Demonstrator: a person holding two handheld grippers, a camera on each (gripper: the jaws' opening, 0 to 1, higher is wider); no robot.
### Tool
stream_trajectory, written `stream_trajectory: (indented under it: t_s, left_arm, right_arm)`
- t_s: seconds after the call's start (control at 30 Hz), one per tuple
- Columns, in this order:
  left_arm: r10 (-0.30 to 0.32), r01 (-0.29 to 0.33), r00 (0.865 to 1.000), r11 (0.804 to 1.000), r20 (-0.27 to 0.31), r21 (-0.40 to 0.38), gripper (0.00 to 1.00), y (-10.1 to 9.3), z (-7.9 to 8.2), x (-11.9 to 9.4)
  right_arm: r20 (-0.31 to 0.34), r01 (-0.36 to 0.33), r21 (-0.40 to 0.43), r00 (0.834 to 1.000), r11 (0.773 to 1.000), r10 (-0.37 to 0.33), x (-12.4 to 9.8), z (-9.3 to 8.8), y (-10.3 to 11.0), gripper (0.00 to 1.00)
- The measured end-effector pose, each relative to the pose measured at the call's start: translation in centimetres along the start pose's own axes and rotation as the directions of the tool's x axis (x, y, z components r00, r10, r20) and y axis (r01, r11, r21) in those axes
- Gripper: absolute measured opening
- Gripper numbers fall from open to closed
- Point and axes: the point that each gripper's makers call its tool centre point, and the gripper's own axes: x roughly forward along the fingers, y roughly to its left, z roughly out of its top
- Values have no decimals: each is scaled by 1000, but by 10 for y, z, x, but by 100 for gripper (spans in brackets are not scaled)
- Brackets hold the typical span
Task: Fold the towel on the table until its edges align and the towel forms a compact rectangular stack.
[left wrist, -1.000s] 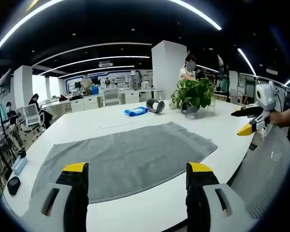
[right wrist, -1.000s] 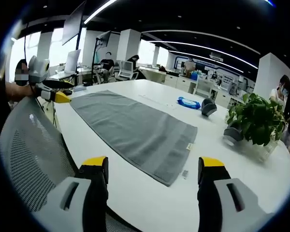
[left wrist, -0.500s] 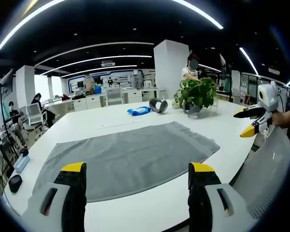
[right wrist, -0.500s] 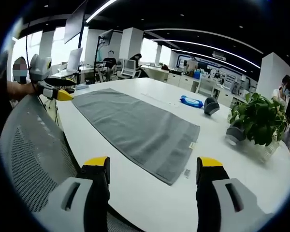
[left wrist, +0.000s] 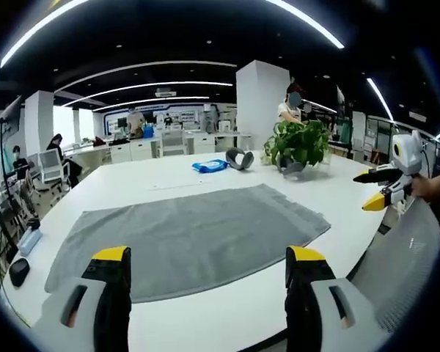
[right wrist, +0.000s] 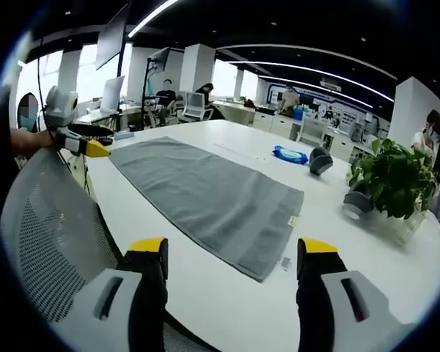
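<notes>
The left gripper (left wrist: 205, 257) is hanging just above the near edge of the white table (left wrist: 227, 323), pointing level across it, with its two yellow-tipped jaws standing wide apart and nothing between them. The right gripper (right wrist: 231, 249) is hanging the same way over its own end of the table, jaws wide and holding nothing.

The grey towel (left wrist: 187, 238) is lying flat and spread open in the middle of the table, not folded. Its long edge is running just past the left gripper, and its short end is lying just past the right gripper.

A grey mesh chair back (right wrist: 51, 227) is standing beside the table, close to the right gripper.

Beyond the towel, a blue packet (left wrist: 209, 166) and a small dark thing (left wrist: 238, 158), maybe headphones, are resting on the table. A green potted plant (left wrist: 297, 143) is standing near them.

Far behind the table, people are sitting and standing at desks.
</notes>
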Motion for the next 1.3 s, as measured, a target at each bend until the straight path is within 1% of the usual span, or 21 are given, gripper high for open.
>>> stream_trajectory:
  t_s: [0.1, 0.17, 0.27, 0.37, 0.47, 0.57, 0.67, 0.83, 0.9, 0.97, 1.07, 1.1, 1.17, 1.2, 1.27, 1.3]
  left_arm:
    - [-10, 10, 1000, 1000, -4, -21, 88, -1, -1, 0]
    - [-19, 19, 1000, 1000, -11, -9, 87, -3, -2, 1]
    - [-13, 13, 1000, 1000, -11, 11, 87, -3, -2, 1]
    - [-10, 10, 1000, 1000, -17, 0, 86, -2, -3, 1]
    - [-25, 25, 999, 1000, -21, 3, 86, -5, -4, 1]
    - [-23, 24, 1000, 1000, -21, 10, 86, -6, -3, 1]
    - [-19, 19, 1000, 1000, -22, -8, 85, -4, -4, 1]
    - [-37, 38, 999, 999, -31, 12, 85, -8, -5, 2]
    - [-38, 38, 999, 999, -32, -4, 84, -7, -6, 1]
    - [-43, 43, 998, 999, -35, -18, 82, -8, -6, 2]
    - [-83, 83, 996, 996, -40, -13, 81, -15, -7, 3]
    - [-96, 96, 995, 995, -35, -1, 80, -17, -6, 3]
    - [-94, 94, 995, 996, -44, 0, 79, -18, -7, 3]
    - [-96, 96, 994, 995, -49, -2, 78, -17, -7, 3]
    - [-107, 106, 993, 994, -47, -6, 74, -19, -6, 3]
    - [-115, 115, 992, 993, -52, -3, 73, -20, -6, 3]
  right_arm:
    - [-15, -7, -18, 1000, 1000, 6, 1, -2, 2, 70]
    - [-22, -10, -25, 1000, 1000, 10, 1, -3, 3, 70]
    - [-26, -21, -24, 999, 999, 20, 2, -4, 5, 69]
    - [-37, -27, -31, 999, 999, 26, 2, -6, 6, 68]
    - [-48, -18, -35, 999, 999, 16, 2, -8, 4, 65]
    - [-44, -31, -20, 999, 999, 30, 2, -8, 6, 64]
    - [-55, -41, -30, 998, 999, 39, 3, -10, 8, 63]
    - [-63, -48, -28, 997, 998, 46, 3, -11, 9, 57]
    - [-62, -71, -7, 996, 997, 71, 3, -12, 13, 55]
    - [-41, -98, -1, 994, 995, 98, 3, -8, 18, 55]
    - [-68, -110, -14, 992, 994, 108, 3, -12, 20, 49]
    - [-68, -126, 11, 990, 992, 126, 3, -13, 21, 48]
    - [-45, -160, 77, 985, 984, 164, 4, -10, 25, 47]
    - [-48, -183, 114, 981, 977, 189, 4, -9, 27, 46]
    - [-49, -183, 88, 981, 979, 188, 4, -7, 25, 41]
    - [-80, -196, -10, 978, 981, 195, 6, -9, 21, 37]
